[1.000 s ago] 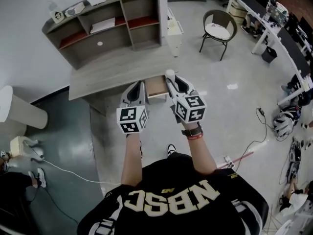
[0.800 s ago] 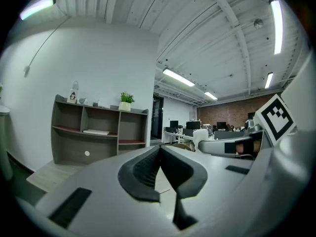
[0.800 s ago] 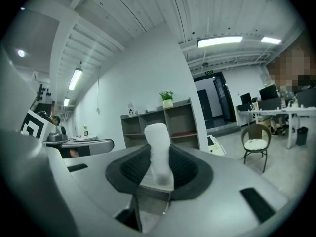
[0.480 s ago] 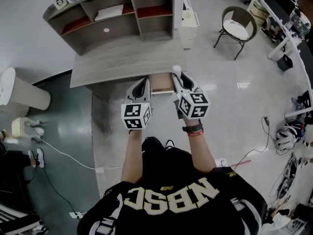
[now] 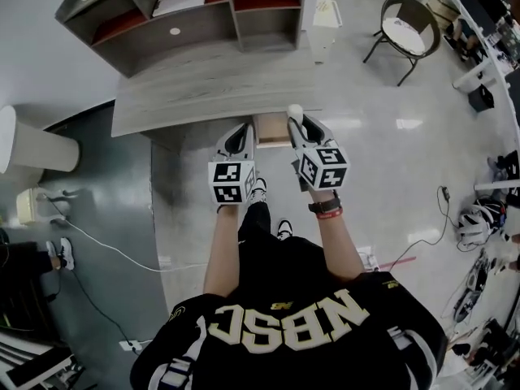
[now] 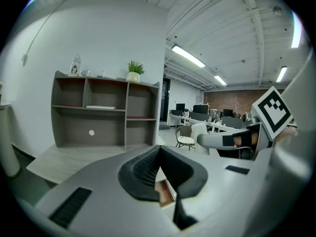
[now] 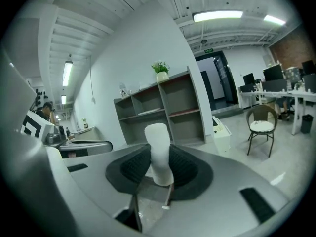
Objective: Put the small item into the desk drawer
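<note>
A small white cylinder (image 7: 158, 149) stands upright between the pads of my right gripper (image 7: 159, 166), which is shut on it. In the head view the white cylinder (image 5: 294, 112) and right gripper (image 5: 297, 125) hover at the front edge of the grey desk (image 5: 187, 92), just right of the open wooden drawer (image 5: 272, 130). My left gripper (image 5: 241, 140) sits at the drawer's left side. In the left gripper view its jaws (image 6: 159, 154) meet at the tips with nothing between them, and the drawer (image 6: 164, 195) shows below.
A grey shelf unit (image 5: 187, 10) stands at the back of the desk. A white cabinet (image 5: 325, 10) and a chair (image 5: 404, 27) are to the right. A white cable (image 5: 106, 246) runs over the floor at the left, near a white round stand (image 5: 32, 149).
The person has stepped closer to the desk, and both grippers have kept their place at the drawer front. The right gripper still holds the white cylinder.
</note>
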